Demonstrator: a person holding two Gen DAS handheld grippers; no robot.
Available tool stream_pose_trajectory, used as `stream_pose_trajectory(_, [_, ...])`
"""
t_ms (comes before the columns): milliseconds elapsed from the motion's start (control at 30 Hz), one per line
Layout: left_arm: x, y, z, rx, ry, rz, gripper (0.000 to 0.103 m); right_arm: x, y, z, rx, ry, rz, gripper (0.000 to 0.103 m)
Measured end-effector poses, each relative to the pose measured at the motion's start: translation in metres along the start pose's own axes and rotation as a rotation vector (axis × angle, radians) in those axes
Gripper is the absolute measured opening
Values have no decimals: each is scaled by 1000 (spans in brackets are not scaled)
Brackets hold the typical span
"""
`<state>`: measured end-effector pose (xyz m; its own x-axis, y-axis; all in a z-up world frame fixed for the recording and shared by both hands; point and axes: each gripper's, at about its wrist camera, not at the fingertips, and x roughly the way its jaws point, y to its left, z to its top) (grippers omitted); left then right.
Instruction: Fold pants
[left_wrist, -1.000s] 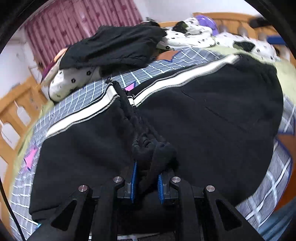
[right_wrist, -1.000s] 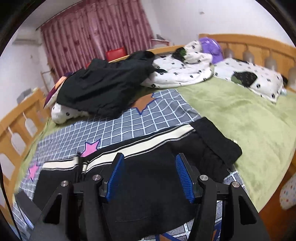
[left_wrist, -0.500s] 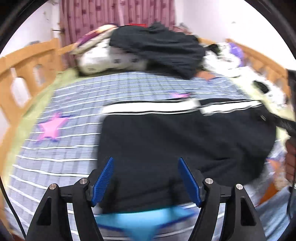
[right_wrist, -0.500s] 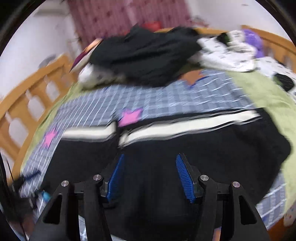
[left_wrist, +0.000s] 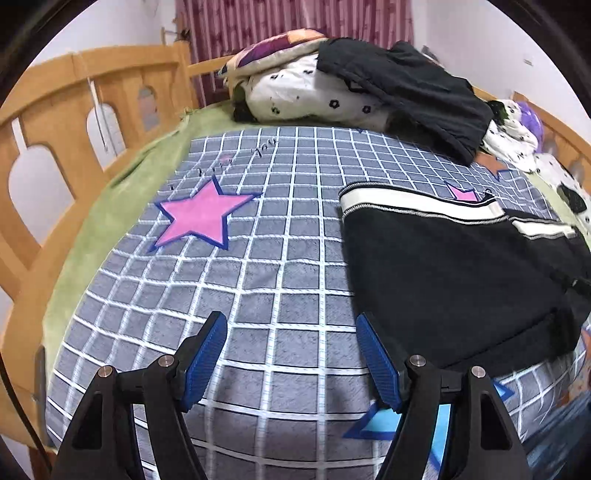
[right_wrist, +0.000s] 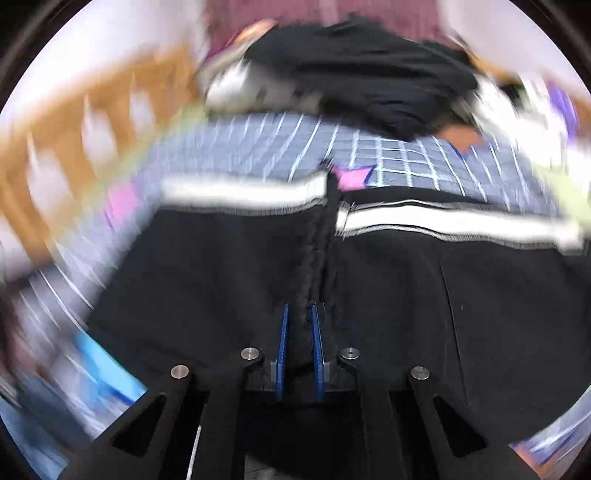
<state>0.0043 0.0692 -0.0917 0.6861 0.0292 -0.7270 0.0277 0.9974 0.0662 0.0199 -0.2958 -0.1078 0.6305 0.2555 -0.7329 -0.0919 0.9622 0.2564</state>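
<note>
Left wrist view
Left gripper (left_wrist: 291, 354): jaws spread wide, nothing between them, over bare blanket.
Blanket (left_wrist: 258, 266): grey with a white grid; a pink star (left_wrist: 201, 216) lies ahead and left of the jaws.
Pants (left_wrist: 454, 280): black with a white waistband stripe, flat on the blanket ahead and right of the jaws, their near edge just beside the right finger.
Far end: a dark garment (left_wrist: 406, 85) heaped on spotted bedding.

Right wrist view (heavily blurred)
Right gripper (right_wrist: 299, 332): jaws nearly together, clenched on a black ridge of the pants (right_wrist: 424, 295).
Pants: spread to both sides of the jaws; white stripe ahead.
Blanket (right_wrist: 406, 158): beyond the stripe.
</note>
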Motion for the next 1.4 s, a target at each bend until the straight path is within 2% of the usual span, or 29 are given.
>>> stream_pose_trajectory(67, [-7, 1, -3, 19, -46, 46, 71, 0, -15, -7, 93, 30, 35, 9])
stream_pose_trajectory(133, [-6, 3, -3, 22, -42, 52, 71, 19, -15, -20, 88, 137, 18, 16])
stream_pose_trajectory(167, [-4, 5, -2, 18, -32, 41, 71, 24, -12, -22, 64, 155, 1, 20])
stream_pose_trajectory(200, [-3, 6, -2, 12, -24, 28, 71, 23, -9, -22, 36, 138, -17, 26])
stream_pose_trajectory(267, [0, 8, -2, -9, -15, -9, 71, 16, -8, -17, 37, 88, -45, 50])
stream_pose_trajectory(300, [1, 7, -3, -16, -13, -38, 71, 14, -11, -15, 60, 62, -41, 53])
stream_pose_trajectory(333, [3, 6, -4, -19, -9, -83, 71, 17, -13, -13, 86, 61, -31, 54])
stream_pose_trajectory(433, [7, -8, -13, 27, 37, -272, 71, 43, -20, -11, 142, 135, -2, 52])
stream_pose_trajectory(500, [8, -21, -23, 79, 53, -312, 71, 51, -18, -10, 141, 134, -17, 45])
stream_pose_trajectory(533, [9, -29, -29, 118, 60, -296, 71, 53, -12, -10, 116, 140, -12, 37])
stream_pose_trajectory(633, [12, -43, -42, 180, 60, -233, 71, 51, -5, -11, 69, 125, -42, 36])
stream_pose_trajectory(733, [18, -49, -49, 186, 68, -198, 71, 50, -9, -11, 88, 132, -29, 36])
stream_pose_trajectory(900, [27, -53, -53, 175, 111, -212, 71, 51, -13, -10, 116, 140, -16, 37])
stream_pose_trajectory(1100, [32, -67, -60, 211, 105, -190, 71, 50, -13, -10, 115, 144, -21, 37])
stream_pose_trajectory(1233, [26, -66, -54, 141, 46, -168, 71, 50, -13, -10, 116, 145, -21, 37])
stream_pose_trajectory(1333, [15, -55, -48, 75, -35, -167, 71, 49, -13, -11, 119, 145, -18, 37])
stream_pose_trajectory(1400, [20, -54, -49, 64, -23, -168, 73, 48, -14, -11, 122, 145, -11, 37])
